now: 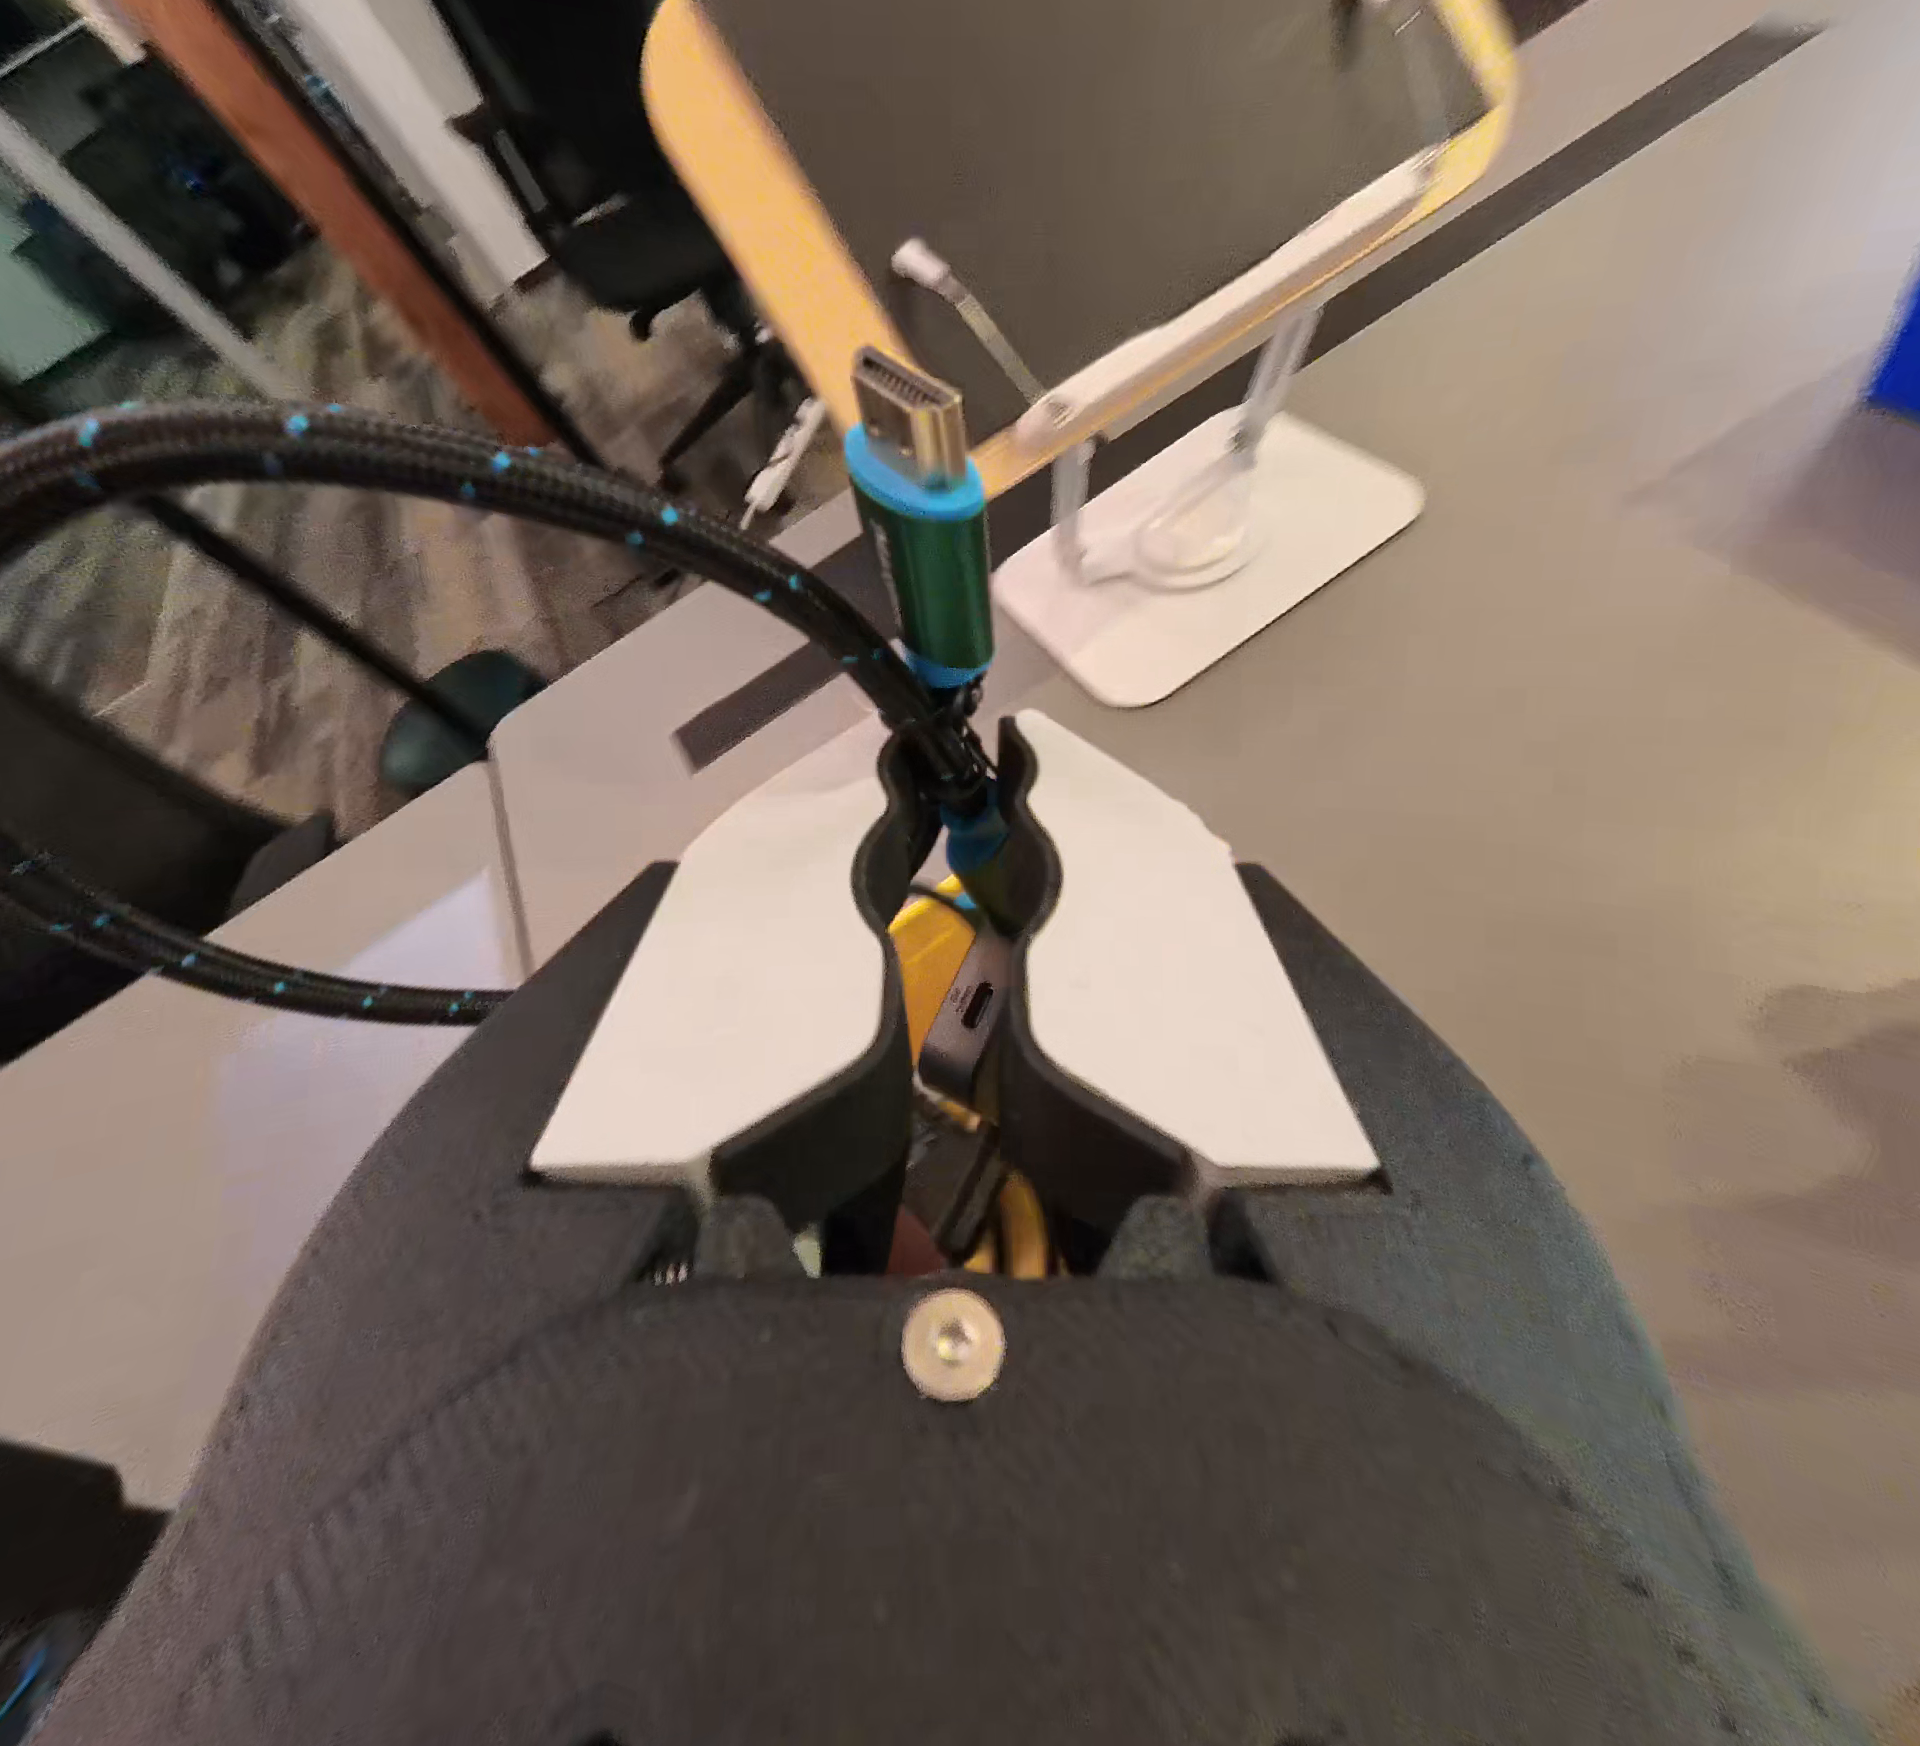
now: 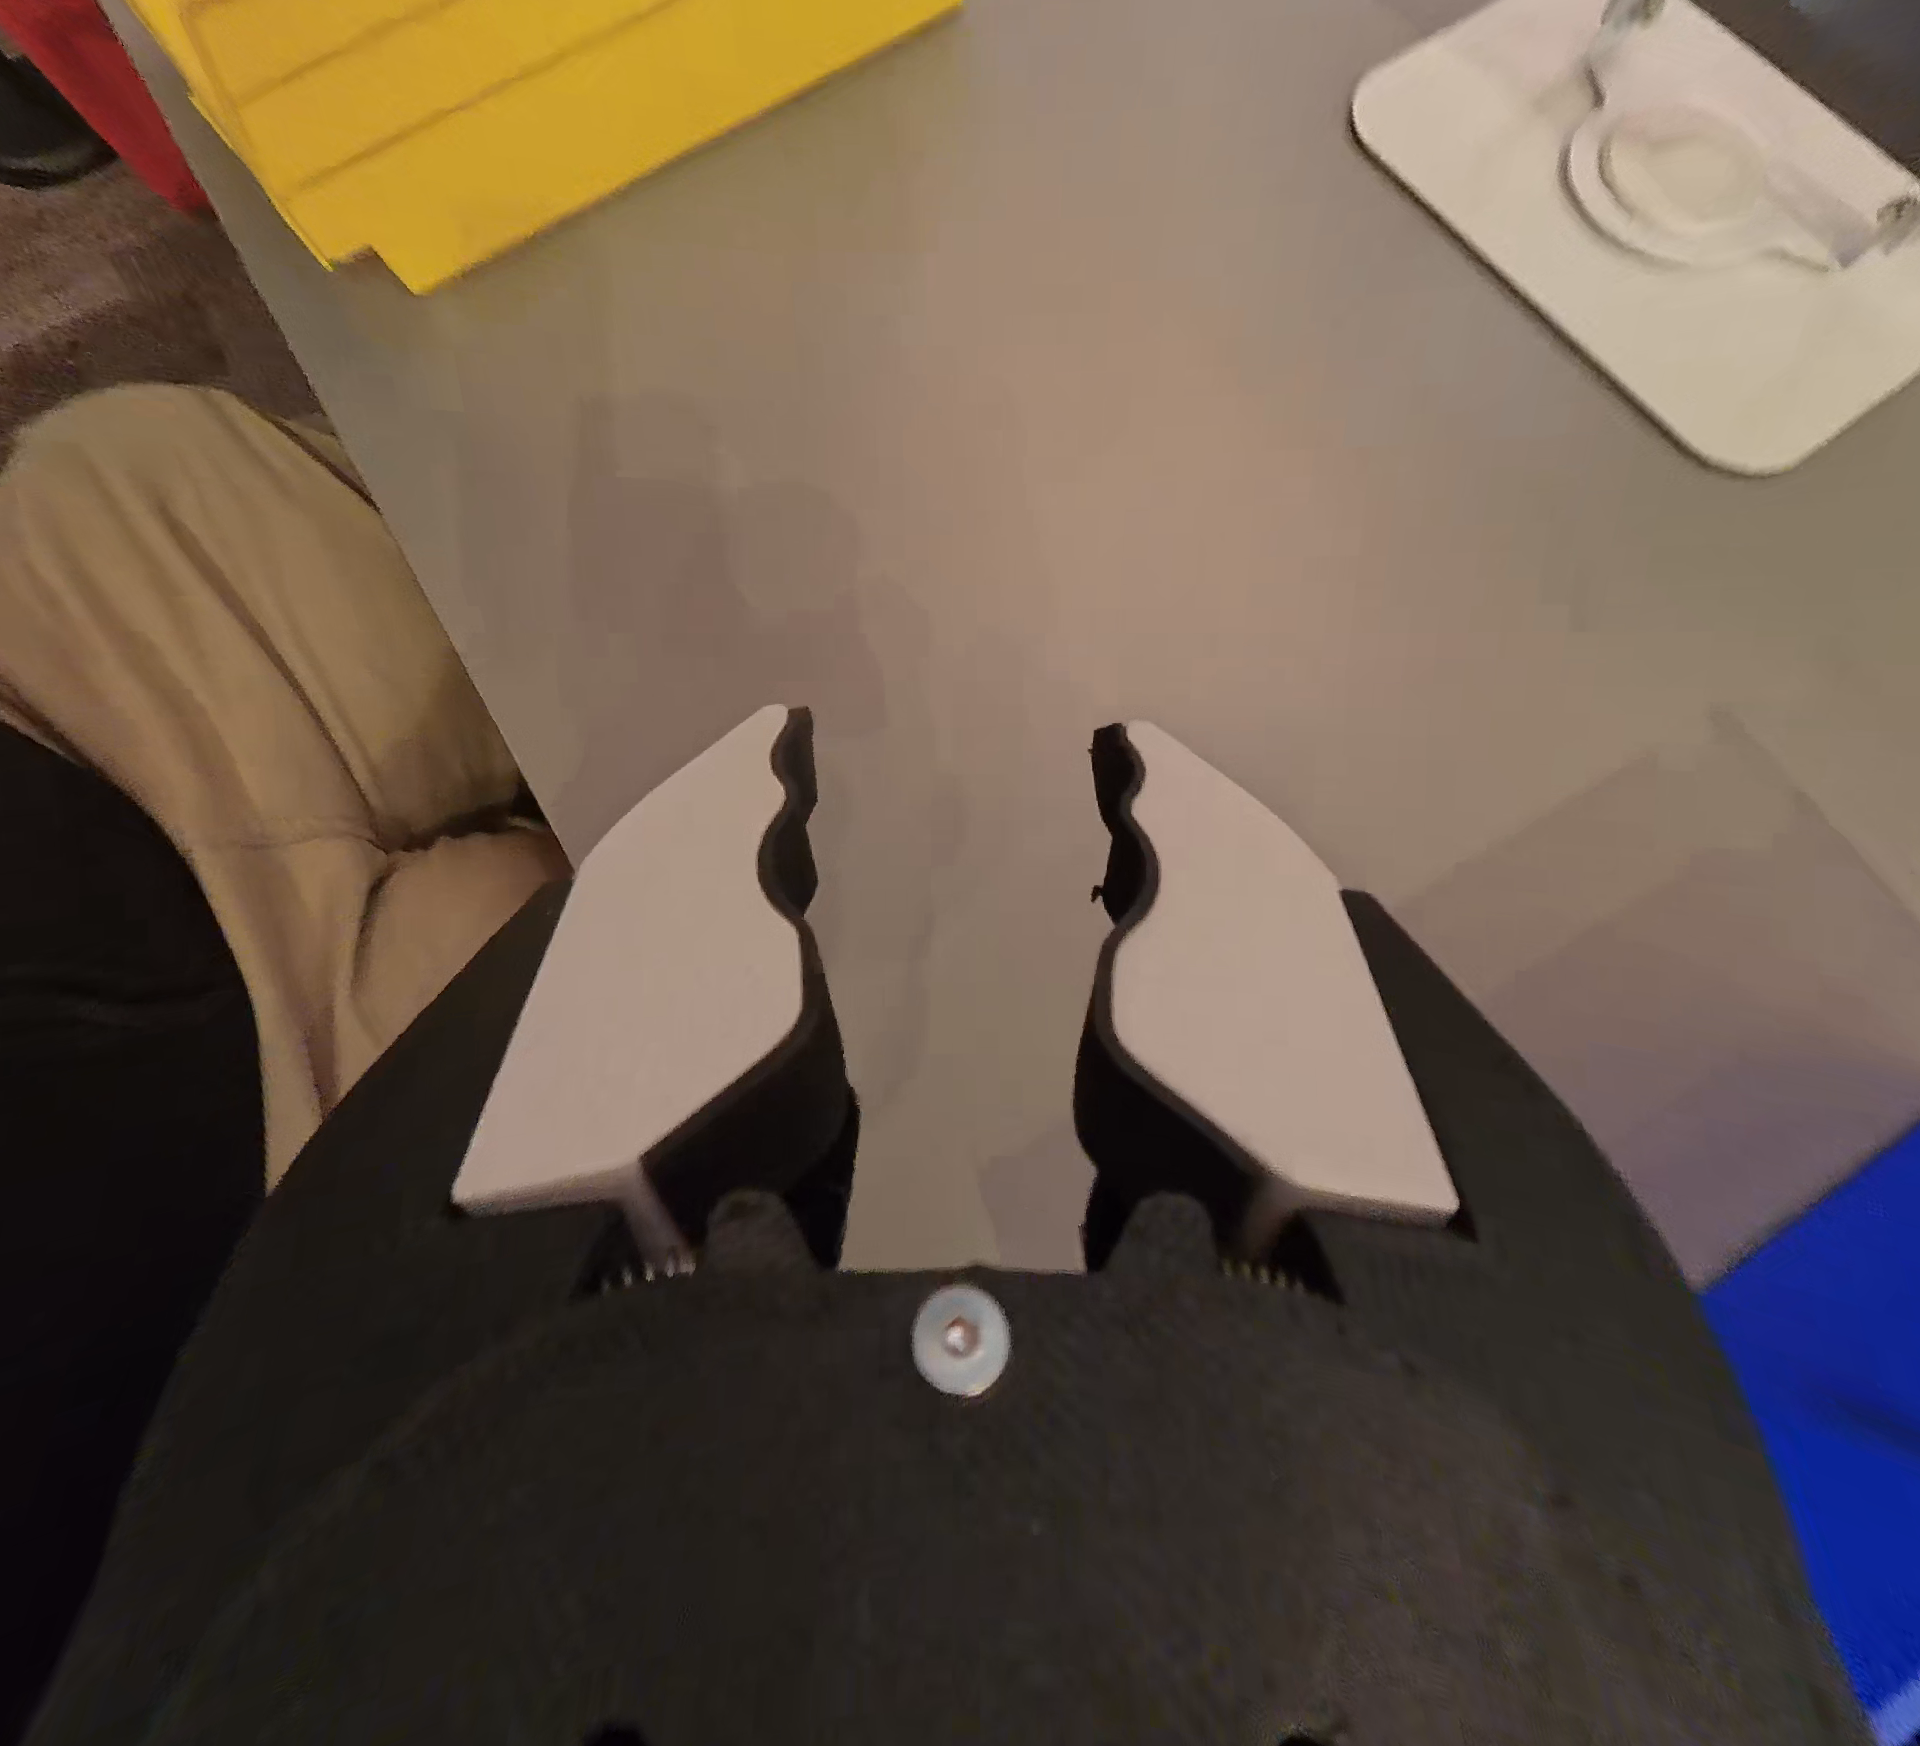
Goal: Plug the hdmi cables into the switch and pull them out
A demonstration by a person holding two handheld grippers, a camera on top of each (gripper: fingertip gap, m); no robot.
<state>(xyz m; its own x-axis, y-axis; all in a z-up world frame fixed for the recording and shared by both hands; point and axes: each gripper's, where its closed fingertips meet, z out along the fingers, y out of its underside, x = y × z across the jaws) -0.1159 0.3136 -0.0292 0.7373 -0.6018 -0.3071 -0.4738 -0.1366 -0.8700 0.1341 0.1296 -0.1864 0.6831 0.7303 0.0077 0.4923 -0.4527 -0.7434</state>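
Above the desk edge — left gripper [image 1: 961, 797] clamped on hdmi cable [image 1: 312, 449] just behind plug [image 1: 920, 512].
Plug's long axis runs fwd past the tips, metal end free; switch [image 1: 961, 1010] glimpsed beneath jaws — right gripper [image 2: 951, 803] wide, empty, over bare table [image 2: 1039, 449].

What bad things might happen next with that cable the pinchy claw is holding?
1. The left gripper pinches the braided cable just behind the green HDMI plug, not the plug itself, so the plug may wobble or tilt when aimed at a port.
2. The cable loops out past the table edge, so it might snag or tug sideways.
3. The right gripper is open and empty, so nothing steadies the switch.
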